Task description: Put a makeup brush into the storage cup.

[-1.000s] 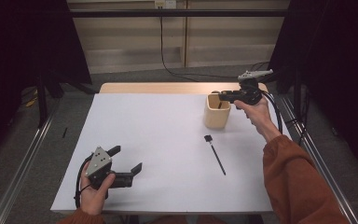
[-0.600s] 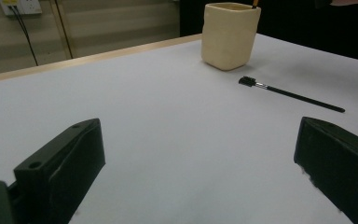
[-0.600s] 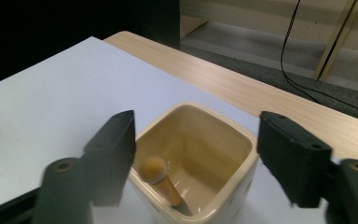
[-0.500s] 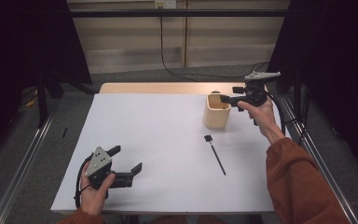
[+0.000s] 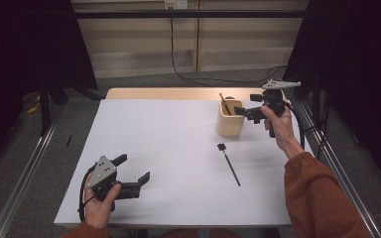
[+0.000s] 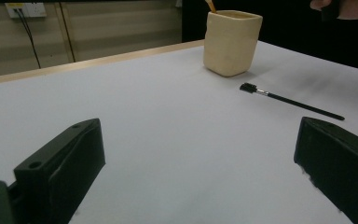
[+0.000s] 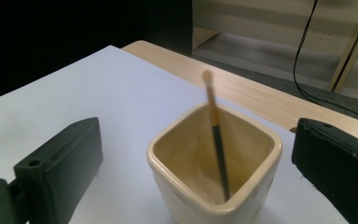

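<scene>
A cream square cup (image 5: 229, 121) stands at the table's far right; a brush with a tan tip (image 5: 224, 103) leans inside it. In the right gripper view the cup (image 7: 200, 200) and that brush (image 7: 216, 140) sit just ahead of the jaws. My right gripper (image 5: 248, 104) hovers beside the cup's right rim. It is open, its jaws have just been opening, and nothing is between them. A black brush (image 5: 229, 162) lies flat in front of the cup, also in the left gripper view (image 6: 291, 100). My left gripper (image 5: 132, 167) rests open near the front left, holding nothing.
White paper (image 5: 168, 148) covers the table, with a wooden strip (image 5: 163, 93) along the far edge. Metal rails (image 5: 25, 168) run along both sides. A black cable (image 5: 178, 74) trails on the floor behind. Dark curtains hang left and right.
The right gripper's jaws have opened and the hand has drawn slightly right of the cup. The tan-tipped brush now leans free in the cup. The left gripper has not moved.
</scene>
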`<action>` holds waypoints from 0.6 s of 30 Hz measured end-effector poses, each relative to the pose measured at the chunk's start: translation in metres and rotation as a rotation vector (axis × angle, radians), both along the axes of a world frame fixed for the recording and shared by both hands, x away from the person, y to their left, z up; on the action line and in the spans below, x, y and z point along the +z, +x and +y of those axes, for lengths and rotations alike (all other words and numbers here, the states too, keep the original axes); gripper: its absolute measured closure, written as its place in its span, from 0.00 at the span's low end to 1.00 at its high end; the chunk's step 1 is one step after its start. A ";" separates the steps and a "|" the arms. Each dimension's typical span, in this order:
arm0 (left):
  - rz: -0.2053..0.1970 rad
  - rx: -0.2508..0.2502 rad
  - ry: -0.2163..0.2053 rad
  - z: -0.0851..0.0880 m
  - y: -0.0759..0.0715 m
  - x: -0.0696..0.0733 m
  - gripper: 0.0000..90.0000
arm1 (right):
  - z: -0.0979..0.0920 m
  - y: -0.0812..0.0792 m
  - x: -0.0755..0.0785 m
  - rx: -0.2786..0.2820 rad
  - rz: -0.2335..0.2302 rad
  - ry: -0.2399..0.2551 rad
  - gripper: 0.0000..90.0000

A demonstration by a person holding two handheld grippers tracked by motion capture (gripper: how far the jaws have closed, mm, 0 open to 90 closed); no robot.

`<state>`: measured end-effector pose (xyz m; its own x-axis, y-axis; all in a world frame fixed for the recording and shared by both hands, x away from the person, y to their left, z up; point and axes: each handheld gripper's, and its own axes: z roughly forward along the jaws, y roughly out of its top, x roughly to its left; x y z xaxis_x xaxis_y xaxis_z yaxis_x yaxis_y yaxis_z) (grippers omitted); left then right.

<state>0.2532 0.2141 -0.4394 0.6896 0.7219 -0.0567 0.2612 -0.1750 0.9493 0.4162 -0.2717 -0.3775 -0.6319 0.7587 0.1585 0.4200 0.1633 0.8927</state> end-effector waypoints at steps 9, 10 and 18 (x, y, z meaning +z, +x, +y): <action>0.001 0.007 -0.001 0.000 -0.001 0.001 0.02 | -0.015 -0.017 -0.002 -0.048 -0.021 0.026 0.02; 0.000 0.006 -0.004 0.000 -0.002 0.001 0.02 | -0.017 -0.020 -0.003 -0.050 -0.022 0.026 0.03; 0.006 0.009 -0.006 0.000 -0.002 0.001 0.02 | -0.027 -0.040 -0.016 -0.074 -0.028 0.050 0.03</action>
